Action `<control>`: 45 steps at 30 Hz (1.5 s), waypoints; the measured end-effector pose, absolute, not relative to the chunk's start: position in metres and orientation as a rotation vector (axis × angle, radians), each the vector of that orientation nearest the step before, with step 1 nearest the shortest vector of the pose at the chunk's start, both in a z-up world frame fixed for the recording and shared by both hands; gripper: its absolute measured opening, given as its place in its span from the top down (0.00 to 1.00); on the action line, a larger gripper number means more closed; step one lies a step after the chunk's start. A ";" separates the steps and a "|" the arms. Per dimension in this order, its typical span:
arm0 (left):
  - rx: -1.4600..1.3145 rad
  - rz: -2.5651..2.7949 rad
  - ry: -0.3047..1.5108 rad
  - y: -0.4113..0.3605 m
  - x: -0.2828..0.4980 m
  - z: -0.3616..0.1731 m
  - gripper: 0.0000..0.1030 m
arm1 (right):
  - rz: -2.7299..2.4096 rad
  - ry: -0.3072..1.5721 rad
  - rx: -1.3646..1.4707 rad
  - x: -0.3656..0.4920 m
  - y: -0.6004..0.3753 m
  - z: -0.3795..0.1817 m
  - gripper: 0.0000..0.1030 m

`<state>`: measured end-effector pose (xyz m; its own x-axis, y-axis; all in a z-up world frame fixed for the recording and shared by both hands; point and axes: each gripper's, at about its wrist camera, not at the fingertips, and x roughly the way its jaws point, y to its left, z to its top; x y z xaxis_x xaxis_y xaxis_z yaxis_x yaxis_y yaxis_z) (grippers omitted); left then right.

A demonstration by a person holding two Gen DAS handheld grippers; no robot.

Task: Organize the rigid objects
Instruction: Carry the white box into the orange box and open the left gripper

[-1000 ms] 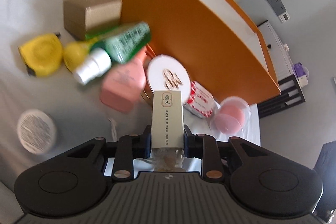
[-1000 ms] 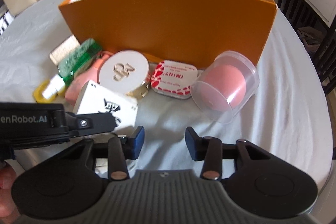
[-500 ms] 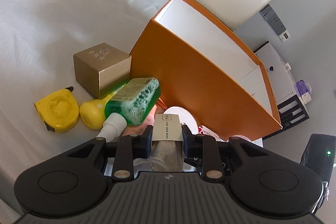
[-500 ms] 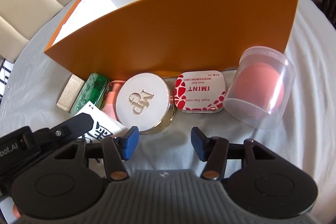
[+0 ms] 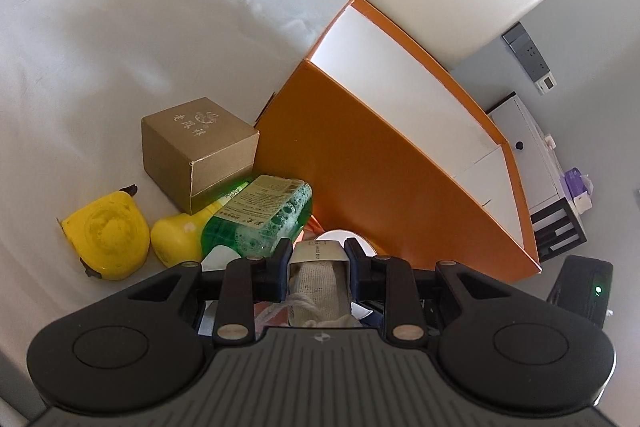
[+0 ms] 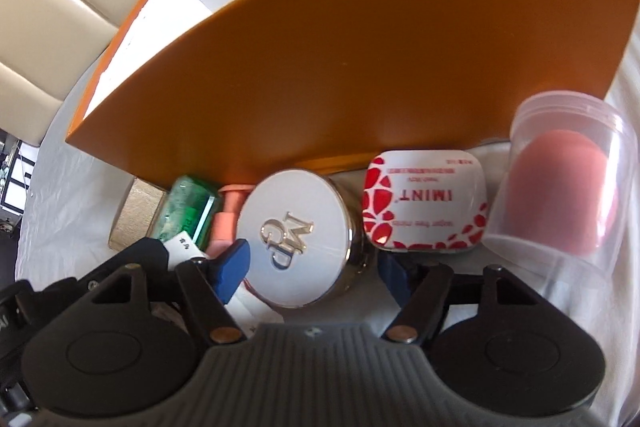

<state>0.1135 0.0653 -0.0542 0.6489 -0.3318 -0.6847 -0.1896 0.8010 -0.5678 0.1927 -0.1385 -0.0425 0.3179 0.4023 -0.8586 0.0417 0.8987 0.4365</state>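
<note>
On the white-clothed tabletop (image 5: 120, 27), far left, a yellow tape measure (image 5: 106, 239) lies flat beside a small yellow pear-shaped piece (image 5: 174, 237). Just beyond them stands a gold cardboard cube (image 5: 198, 151), close against the orange box (image 5: 360, 179). A green liquid bottle (image 5: 260, 219) lies on its side near the box's front wall. The left gripper (image 5: 317, 259) has its jaws clamped on a slim cream carton (image 5: 318, 251). Right of it, the right gripper (image 6: 314, 267) has its jaws apart, having just been opening, and they flank a round white compact (image 6: 298, 241) without pressing it. Next right lies a red-and-white mint tin (image 6: 424, 203), then a clear tub holding a pink sponge (image 6: 568, 195), all along the box's near wall.
</note>
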 end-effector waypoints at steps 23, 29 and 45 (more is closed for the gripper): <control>-0.576 -0.077 0.815 0.062 0.100 -0.016 0.70 | 0.378 1.027 0.162 0.150 -0.148 0.044 0.75; -0.554 -0.100 0.770 0.062 0.102 0.006 0.70 | 0.414 0.948 0.161 0.151 -0.153 0.080 0.75; -0.546 -0.192 0.577 0.060 0.166 0.074 0.70 | 0.354 0.685 0.140 0.217 -0.149 0.148 0.75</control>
<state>0.1658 0.0597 0.0744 0.8249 -0.3208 -0.4654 0.0225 0.8414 -0.5400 0.2165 -0.1493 0.1475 0.7175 0.3644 -0.5937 -0.2730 0.9312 0.2416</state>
